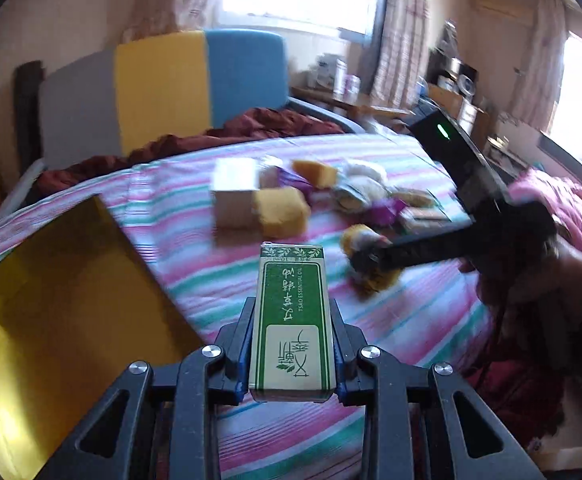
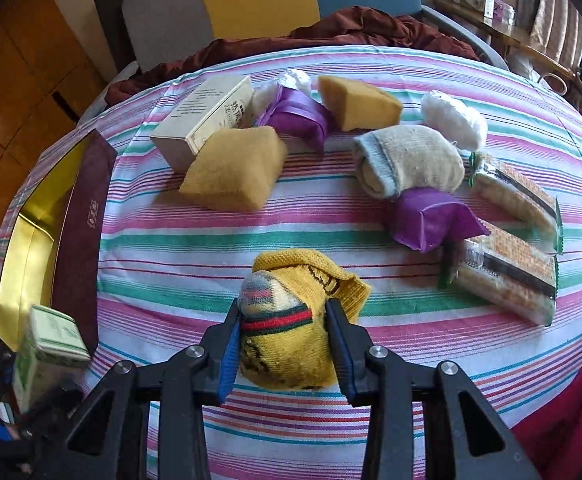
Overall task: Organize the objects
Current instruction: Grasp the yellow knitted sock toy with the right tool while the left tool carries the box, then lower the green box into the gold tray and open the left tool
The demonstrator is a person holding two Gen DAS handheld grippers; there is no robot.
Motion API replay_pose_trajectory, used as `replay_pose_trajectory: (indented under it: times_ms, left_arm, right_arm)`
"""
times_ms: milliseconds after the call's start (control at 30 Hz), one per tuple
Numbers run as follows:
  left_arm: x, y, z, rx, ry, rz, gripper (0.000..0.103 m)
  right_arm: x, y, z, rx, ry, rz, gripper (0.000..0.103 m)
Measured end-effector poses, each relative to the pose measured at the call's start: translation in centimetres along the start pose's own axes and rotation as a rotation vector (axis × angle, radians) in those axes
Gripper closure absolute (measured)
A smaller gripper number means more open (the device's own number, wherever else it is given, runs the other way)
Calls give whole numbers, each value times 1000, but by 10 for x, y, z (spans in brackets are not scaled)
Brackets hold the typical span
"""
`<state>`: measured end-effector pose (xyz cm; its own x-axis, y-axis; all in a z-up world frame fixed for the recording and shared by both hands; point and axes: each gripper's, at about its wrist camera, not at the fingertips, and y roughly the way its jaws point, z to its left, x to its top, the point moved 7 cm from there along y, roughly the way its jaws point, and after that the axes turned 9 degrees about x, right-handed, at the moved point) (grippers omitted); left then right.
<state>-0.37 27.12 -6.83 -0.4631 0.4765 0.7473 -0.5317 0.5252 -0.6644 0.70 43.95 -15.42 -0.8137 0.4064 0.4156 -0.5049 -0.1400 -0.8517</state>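
The left gripper (image 1: 293, 344) clamps a green carton (image 1: 292, 320) reading "TSAO ESSENTIAL OIL" above the striped bed (image 2: 171, 248), right of the gold box (image 1: 51, 280), while the right gripper (image 2: 285, 344) pinches a yellow sock (image 2: 291, 344).

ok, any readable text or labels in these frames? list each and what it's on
"TSAO ESSENTIAL OIL": green and white box, held in the left hand-held gripper, seen upside down.
"10ml": same box, top edge, faint.
Large Chinese characters on that box: not legible to me.
Beige box: print too small to read.
Cracker packs: barcode digits blurred.
Maroon box: small emblem, unreadable.
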Motion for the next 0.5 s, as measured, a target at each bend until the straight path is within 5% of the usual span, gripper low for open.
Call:
replay_pose_trajectory:
  times_ms: [133,333,500]
  left_arm:
    - [-4,-20,69,135,-152,18,72]
    - [-48,-27,165,379,-293,160,72]
    - [-85,-16,201,473,-359,278,72]
  right_arm:
    - [3,-2,-3,-3,-5,0,64]
    - [3,-5,-2,-14,-15,-4,64]
    - [4,-5,-2,-18,-20,-5,64]
